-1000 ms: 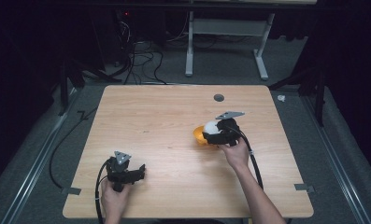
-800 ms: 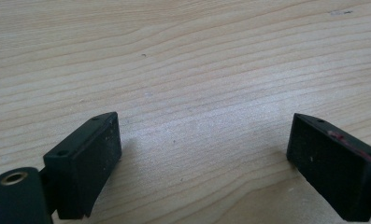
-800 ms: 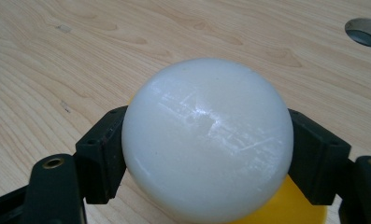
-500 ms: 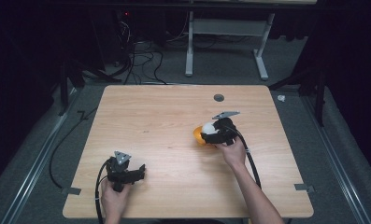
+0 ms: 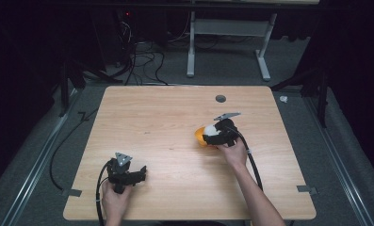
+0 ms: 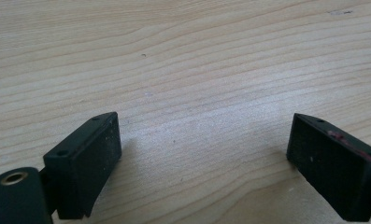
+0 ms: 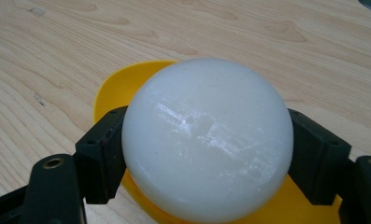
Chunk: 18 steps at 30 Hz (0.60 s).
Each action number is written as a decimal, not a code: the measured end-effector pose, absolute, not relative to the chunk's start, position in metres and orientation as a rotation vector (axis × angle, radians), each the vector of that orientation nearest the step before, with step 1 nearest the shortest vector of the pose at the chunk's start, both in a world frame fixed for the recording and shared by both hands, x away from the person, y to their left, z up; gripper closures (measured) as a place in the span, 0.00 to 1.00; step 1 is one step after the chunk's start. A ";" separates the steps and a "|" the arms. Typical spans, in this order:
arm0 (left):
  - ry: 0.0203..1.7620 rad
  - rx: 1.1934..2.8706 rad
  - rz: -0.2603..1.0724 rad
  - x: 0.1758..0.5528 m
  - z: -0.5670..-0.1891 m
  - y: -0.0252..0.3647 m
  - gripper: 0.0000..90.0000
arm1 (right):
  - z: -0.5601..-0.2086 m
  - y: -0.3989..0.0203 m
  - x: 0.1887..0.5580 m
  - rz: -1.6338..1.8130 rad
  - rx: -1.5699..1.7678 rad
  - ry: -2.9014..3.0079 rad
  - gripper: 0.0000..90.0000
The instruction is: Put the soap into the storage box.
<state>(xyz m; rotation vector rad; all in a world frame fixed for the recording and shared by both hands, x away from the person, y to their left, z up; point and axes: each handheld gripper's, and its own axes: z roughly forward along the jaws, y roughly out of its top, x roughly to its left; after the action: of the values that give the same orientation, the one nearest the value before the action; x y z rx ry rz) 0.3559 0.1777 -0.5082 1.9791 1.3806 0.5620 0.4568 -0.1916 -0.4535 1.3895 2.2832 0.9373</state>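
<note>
High view: right tool (image 5: 212, 135), with white ball (image 5: 211, 129) and yellow dish (image 5: 199, 136), sits unchanged from a second ago right of the counter (image 5: 166, 122) centre; no progress.
Left gripper view: left tool (image 6: 204, 158) wide open, empty.
Right gripper view: jaws clamp the ball over the dish.

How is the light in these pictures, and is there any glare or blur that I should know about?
High view: the wooden table is brightly lit, the floor around it nearly black. Right gripper view: soft glare streaks on the white ball clamped in the right tongs; the yellow dish behind stays sharp. Left gripper view: the open left tongs cast faint shadows; the far wood grain is slightly soft.
</note>
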 end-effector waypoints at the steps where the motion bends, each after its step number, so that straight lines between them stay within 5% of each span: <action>1: 1.381 1.978 0.562 0.356 -0.508 0.178 0.12 | -0.454 -0.192 0.457 0.935 1.396 2.283 0.27; 18: 1.381 1.979 0.562 0.356 -0.508 0.178 0.12 | -0.459 -0.192 0.459 0.918 1.429 2.285 0.26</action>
<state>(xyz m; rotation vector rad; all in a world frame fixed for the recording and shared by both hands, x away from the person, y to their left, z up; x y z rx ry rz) 0.3559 0.1778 -0.5082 1.9794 1.3807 0.5618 0.4590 -0.1917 -0.4591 1.4288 2.2846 0.9179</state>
